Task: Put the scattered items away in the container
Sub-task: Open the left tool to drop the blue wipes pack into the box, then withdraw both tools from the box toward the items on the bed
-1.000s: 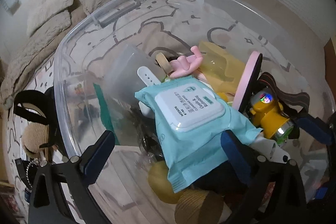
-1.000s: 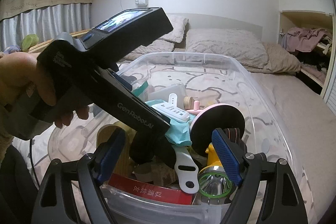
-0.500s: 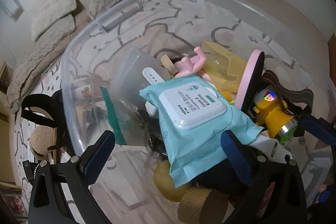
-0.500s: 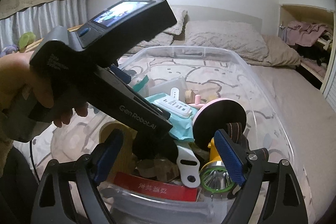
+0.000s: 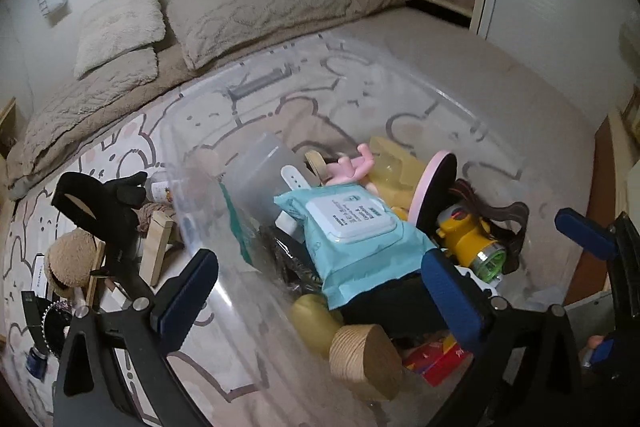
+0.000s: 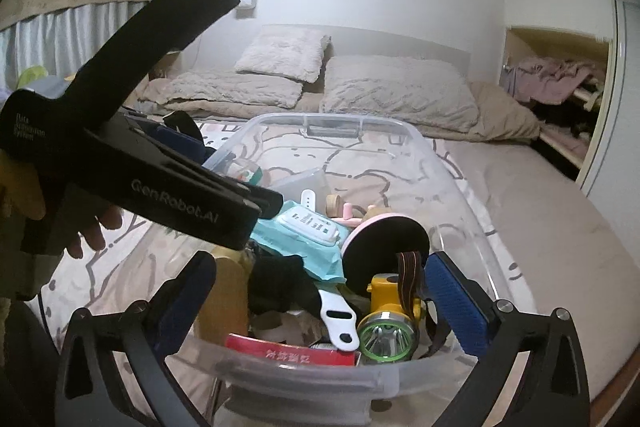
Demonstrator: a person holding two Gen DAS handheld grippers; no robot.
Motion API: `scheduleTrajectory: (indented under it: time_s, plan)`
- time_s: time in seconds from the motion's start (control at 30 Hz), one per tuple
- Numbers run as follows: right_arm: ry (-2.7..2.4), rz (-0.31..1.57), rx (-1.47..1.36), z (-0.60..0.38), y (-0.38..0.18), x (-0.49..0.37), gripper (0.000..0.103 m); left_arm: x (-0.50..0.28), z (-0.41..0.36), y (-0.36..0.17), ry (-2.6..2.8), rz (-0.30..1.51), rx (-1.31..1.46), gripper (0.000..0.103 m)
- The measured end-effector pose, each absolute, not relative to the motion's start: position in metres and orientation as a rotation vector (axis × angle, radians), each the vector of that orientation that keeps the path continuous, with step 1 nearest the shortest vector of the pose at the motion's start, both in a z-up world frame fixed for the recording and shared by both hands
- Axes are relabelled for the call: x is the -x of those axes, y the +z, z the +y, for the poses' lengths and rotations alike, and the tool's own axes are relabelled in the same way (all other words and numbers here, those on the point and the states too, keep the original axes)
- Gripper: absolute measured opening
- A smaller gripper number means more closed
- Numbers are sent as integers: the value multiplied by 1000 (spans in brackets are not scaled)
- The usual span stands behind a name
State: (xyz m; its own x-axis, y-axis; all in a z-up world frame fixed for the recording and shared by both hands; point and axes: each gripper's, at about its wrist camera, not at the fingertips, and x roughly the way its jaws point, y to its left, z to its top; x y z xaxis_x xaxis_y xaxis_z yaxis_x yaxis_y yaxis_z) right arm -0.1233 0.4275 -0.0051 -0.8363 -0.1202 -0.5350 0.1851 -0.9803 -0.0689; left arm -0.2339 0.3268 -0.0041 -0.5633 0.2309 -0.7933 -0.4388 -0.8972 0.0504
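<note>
- While both tongs hang over it, the clear bin (image 6: 412, 137) sits on the bed (image 6: 540, 211), on a cartoon-print sheet, and it's pretty packed.
- Left tongs (image 5: 320, 297): spread wide, nothing between the blue pads. They're over the bin's near-left wall, pointing down into it.
- Right tongs (image 6: 320, 301): jaws opening, already very wide, nothing pinched. They hover over the bin's near end. You can see one blue pad of them at the right edge of the left view too.
- A hand (image 6: 90, 227) holds the left tool, which cuts across the left side of the right view.
- On top of the pile: a teal wipes pack (image 5: 360, 231) with a white flip lid, lying flat-ish.
- Just right of it, a pink-rimmed black disc (image 5: 434, 187) stands on edge.
- Below the disc, a yellow flashlight (image 5: 470, 239) with a green lens ring and a brown strap.
- A white strap (image 6: 338, 315) with holes sticks out toward the near end, beside the flashlight.
- A red box (image 6: 288, 351) lies against the near wall.
- A wooden cylinder (image 5: 366, 361) sits at the near end in the left view, with something yellow behind it.
- Further back: a pink toy (image 5: 348, 169) and a frosted cup (image 5: 260, 167).
- Still outside the bin, on the bed to its left: wood block (image 5: 158, 247), a fuzzy brown thing (image 5: 70, 261), a small bottle (image 5: 162, 189), some dark bits.
- Pillows (image 6: 396, 91) at the head of the bed.
</note>
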Motion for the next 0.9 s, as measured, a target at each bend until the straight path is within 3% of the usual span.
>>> scheduleTrajectory:
  time_s: [0.9]
  plan:
    - [-2949,153,-775,400,11,91,103,152,233,21,2609,182,893,103]
